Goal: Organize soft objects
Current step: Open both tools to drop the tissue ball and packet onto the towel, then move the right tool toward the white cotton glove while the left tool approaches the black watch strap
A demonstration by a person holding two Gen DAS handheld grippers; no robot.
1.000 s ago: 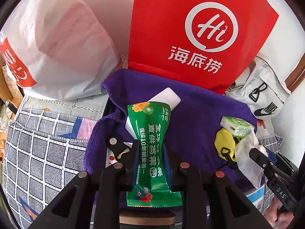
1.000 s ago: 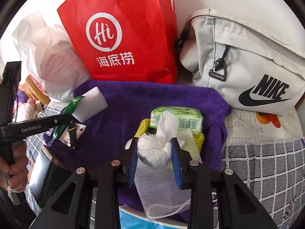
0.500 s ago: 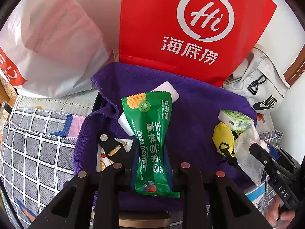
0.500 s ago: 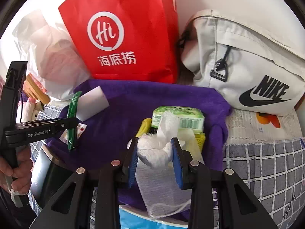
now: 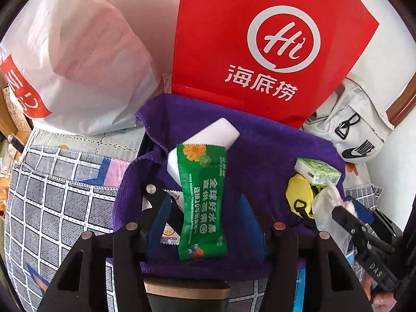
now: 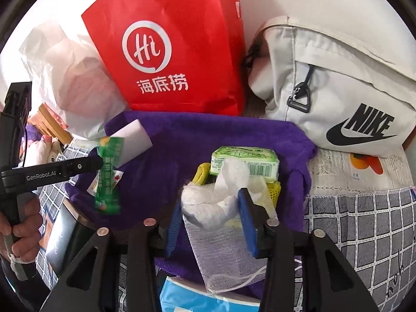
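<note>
Left gripper (image 5: 205,221): its jaws have just been opening and stand apart, with the green snack packet (image 5: 201,202) between them and clear of both blue pads; in the right wrist view the packet appears blurred. The packet hangs above the purple towel (image 5: 260,156), overlapping a white rounded block (image 5: 221,132) and a small fruit-print sachet (image 5: 169,231) that lie on the towel.

Right gripper (image 6: 210,215): its jaws have likewise just been opening; a white cotton wad in a mesh pouch (image 6: 208,205) sits between the blue pads, touching the right pad, while a gap shows at the left pad, so the grip is released. The pouch's mesh tail trails down over the towel's near edge.

Just behind the pouch lie a green tissue pack (image 6: 244,161) and a yellow item (image 6: 201,173) with a black clip, crowding the right side of the towel.

Surroundings: a red paper bag (image 5: 260,39) with a white "Hi" logo stands at the towel's far edge; a white plastic bag (image 5: 78,59) bulges to its left and a grey Nike bag (image 6: 338,83) leans to its right. A checked cloth (image 5: 46,202) covers the surface on either side. A blue-and-white pack (image 6: 208,296) lies at the near edge. A hand (image 6: 23,231) holds the left gripper's handle.
</note>
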